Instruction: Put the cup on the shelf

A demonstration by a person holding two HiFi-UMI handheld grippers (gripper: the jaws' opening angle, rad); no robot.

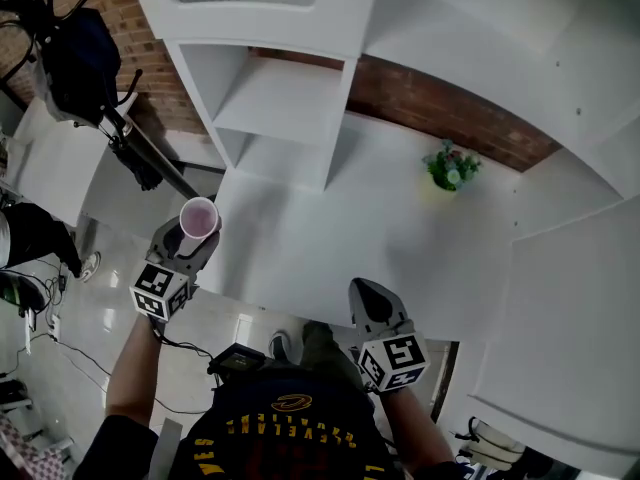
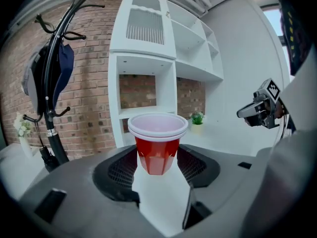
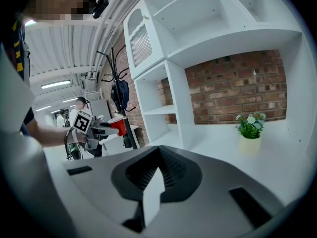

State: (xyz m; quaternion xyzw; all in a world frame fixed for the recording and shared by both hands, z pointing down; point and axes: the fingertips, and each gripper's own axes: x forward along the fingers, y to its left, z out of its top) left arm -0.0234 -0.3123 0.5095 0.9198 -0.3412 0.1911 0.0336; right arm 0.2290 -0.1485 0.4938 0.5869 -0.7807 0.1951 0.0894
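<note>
Clamped upright between the ribbed black pads (image 2: 121,168) of the left gripper (image 2: 158,167): a red plastic cup (image 2: 157,145) with faceted lower walls, a smooth white inside and a doubled white rim. Jaws spread wide, pressing the cup's lower half from both sides. Held in the air at the left edge of the smooth white tabletop (image 1: 330,238), in front of the tall white shelf unit (image 1: 285,98) and apart from its boxy open compartments. Left gripper aimed towards the shelf and tipped slightly downward, marker cube (image 1: 160,290) rearmost, bare forearm (image 1: 135,368) stretched out behind.

Right gripper (image 3: 158,157) in the same matte grey moulded shell, jaws drawn together to a thin slit, nothing between them. Pointing the same way, low over the table's near edge, well apart from the left one.

Farther back on the tabletop, a small green plant (image 1: 450,168) with pale flowers in a cream pot, near the rough red brick wall (image 1: 440,108). Left of the shelf, a black curved-armed coat stand (image 2: 52,113) carrying a dark blue bag (image 2: 62,68).
</note>
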